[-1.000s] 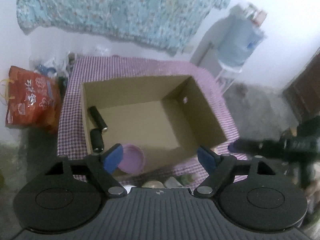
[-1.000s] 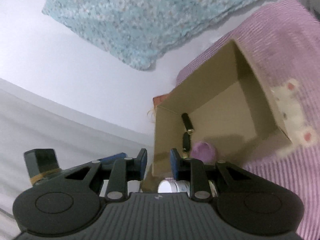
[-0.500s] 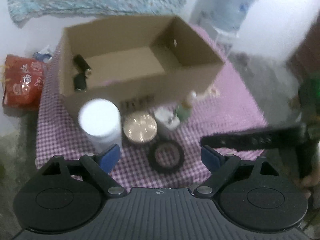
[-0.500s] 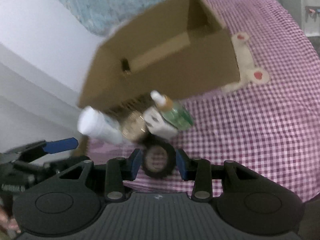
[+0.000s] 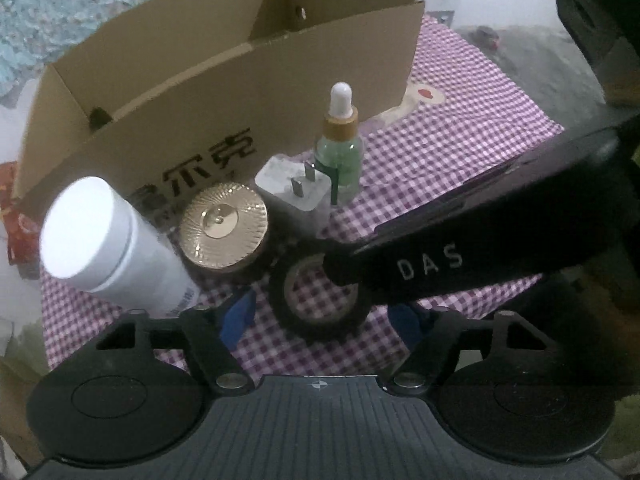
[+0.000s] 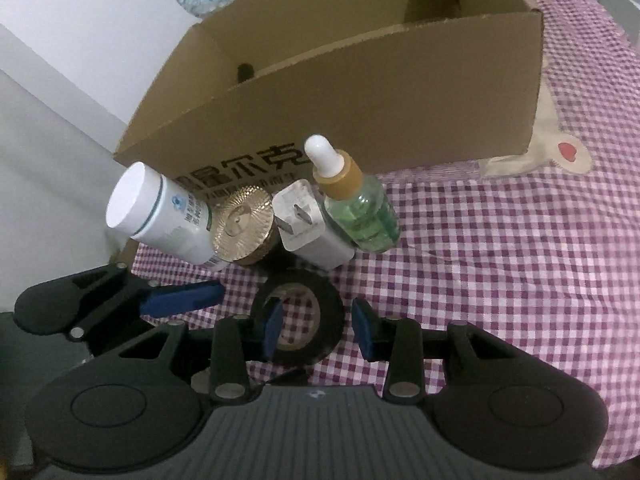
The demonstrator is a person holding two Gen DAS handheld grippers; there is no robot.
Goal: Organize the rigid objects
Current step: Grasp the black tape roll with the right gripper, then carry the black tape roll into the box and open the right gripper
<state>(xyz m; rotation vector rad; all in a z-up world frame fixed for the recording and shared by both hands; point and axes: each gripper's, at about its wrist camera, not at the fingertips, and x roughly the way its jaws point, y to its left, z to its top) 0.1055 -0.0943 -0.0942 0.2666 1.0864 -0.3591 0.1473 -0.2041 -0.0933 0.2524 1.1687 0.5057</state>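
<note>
Tape roll [image 6: 298,322], black, lies flat on the checked cloth [image 6: 500,264], just in front of a row of four things standing before the cardboard box [image 6: 360,92]: white bottle [image 6: 160,210], gold-lidded jar [image 6: 242,228], white plug adapter [image 6: 310,224], green dropper bottle [image 6: 360,208]. The right gripper [image 6: 316,326] straddles the roll's right rim, one finger in the hole, pads not pressing. The left gripper [image 5: 324,318] is spread around the roll and closing, not touching.

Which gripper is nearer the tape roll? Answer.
Right: the right gripper straddles the tape roll's rim, one finger inside; the left gripper, jaws closing, flanks the roll without touching.
</note>
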